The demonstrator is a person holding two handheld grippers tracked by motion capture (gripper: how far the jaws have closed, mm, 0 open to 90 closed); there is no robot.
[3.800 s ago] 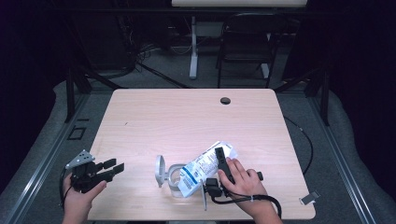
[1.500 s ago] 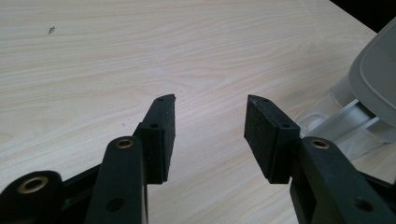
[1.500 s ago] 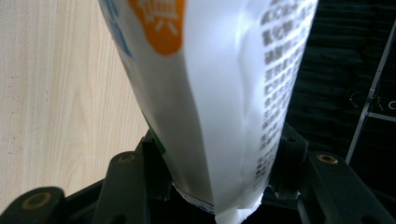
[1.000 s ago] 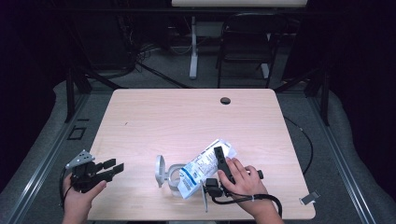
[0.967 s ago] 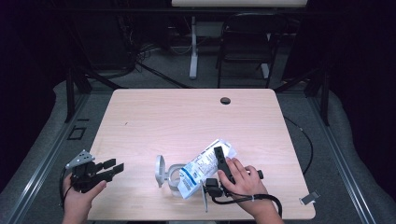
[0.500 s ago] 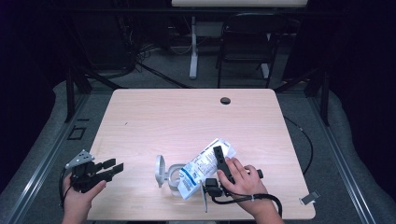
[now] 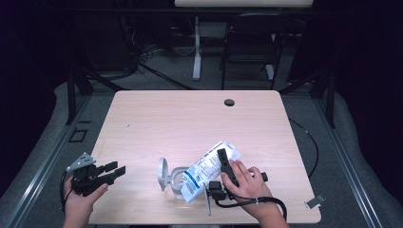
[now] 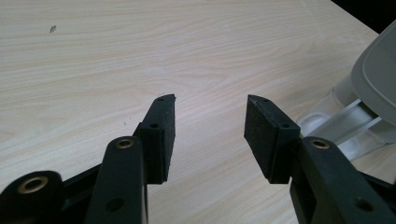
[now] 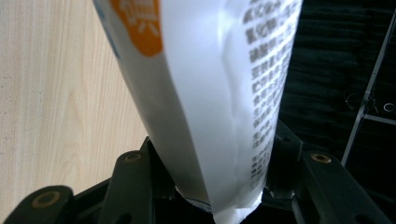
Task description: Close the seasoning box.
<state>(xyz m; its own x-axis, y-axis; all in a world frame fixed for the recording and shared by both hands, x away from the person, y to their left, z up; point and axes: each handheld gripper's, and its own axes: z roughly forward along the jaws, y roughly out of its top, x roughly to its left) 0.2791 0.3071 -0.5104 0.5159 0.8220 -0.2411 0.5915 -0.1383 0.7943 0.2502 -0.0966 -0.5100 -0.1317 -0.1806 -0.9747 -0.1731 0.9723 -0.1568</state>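
On the wooden table (image 7: pixel 157 118), a white printed pouch (image 7: pixel 209 167) lies near the front edge, its long axis slanting from near-left to far-right, lower end over a clear lidded container (image 7: pixel 172 175), apparently for pouring. The right gripper (image 7: pixel 222 164), fingers just closing, grips it; the left gripper (image 7: pixel 111 172) waits, fingers apart, holding nothing.

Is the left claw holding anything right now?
No: in the left gripper view the left claw stands open over bare table, with nothing between its pads.
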